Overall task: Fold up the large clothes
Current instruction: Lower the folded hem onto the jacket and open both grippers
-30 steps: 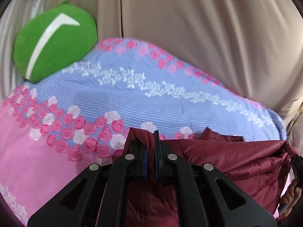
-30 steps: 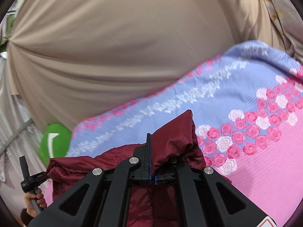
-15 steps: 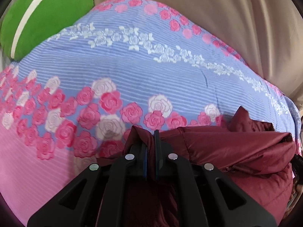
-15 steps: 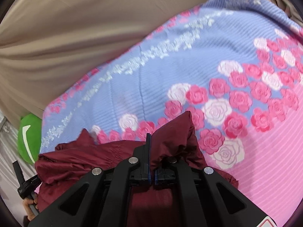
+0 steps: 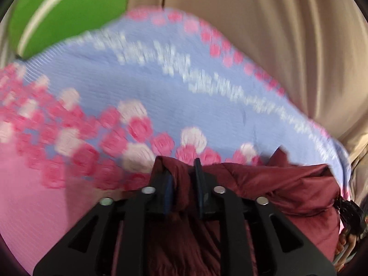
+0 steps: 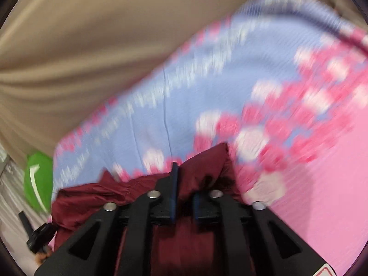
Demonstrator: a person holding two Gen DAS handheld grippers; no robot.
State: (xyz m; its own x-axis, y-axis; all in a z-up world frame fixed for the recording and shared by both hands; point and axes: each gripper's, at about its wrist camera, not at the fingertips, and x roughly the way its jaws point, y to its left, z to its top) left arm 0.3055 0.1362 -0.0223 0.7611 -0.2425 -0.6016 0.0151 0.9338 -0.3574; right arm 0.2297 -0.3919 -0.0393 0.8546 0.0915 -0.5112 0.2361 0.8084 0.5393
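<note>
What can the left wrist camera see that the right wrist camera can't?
Only the left wrist view shows the left tongs, opening with a fold of the dark red jacket between them, and the green cushion looking big at the top left corner.

Only the right wrist view shows the right tongs, opening too, with a peak of the jacket between them. There the cushion is just a sliver at the left edge.

Both show the jacket lying on the flowery bedsheet, with beige cloth behind.
</note>
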